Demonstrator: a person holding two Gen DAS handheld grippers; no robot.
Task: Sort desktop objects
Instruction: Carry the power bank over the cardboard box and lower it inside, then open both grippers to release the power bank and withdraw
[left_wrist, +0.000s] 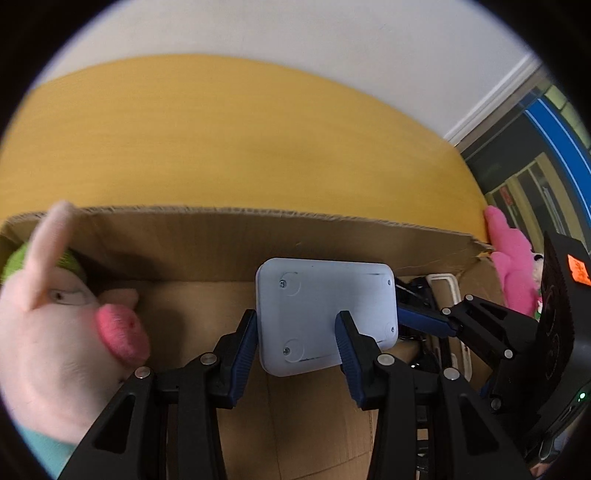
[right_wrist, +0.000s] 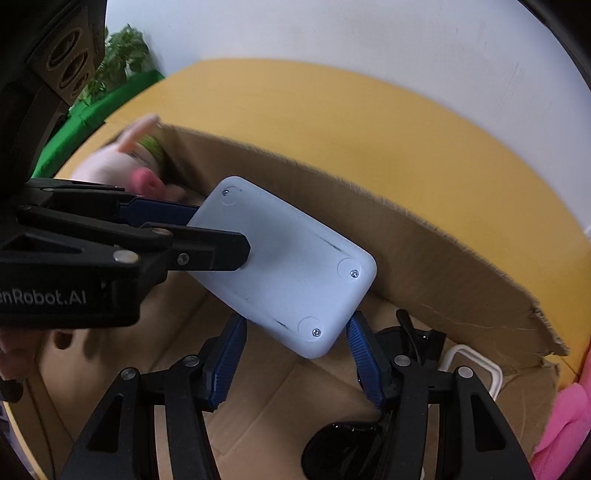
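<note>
**White device held over the cardboard box**

Around: pig plush (left_wrist: 70, 317) fills the left end of the cardboard box (left_wrist: 207, 236), ear poking above the rim. At the right end, black glossy items (right_wrist: 354, 439) and a white looped handle (right_wrist: 476, 363) lie on the box floor. Pink plush (left_wrist: 515, 266) sits just outside the torn right corner.

White device (left_wrist: 327, 319), screw side to both cameras, hangs above the middle of the box floor. Left gripper (left_wrist: 297, 349) is clamped on its edge; seen from the right wrist it comes in from the left. Right gripper (right_wrist: 295, 360) has fingers spread, the device's lower corner between them; contact unclear.

Room: bare cardboard floor below the device, between plush and black items. Back wall rim close behind; yellow tabletop (left_wrist: 221, 140) beyond.
</note>
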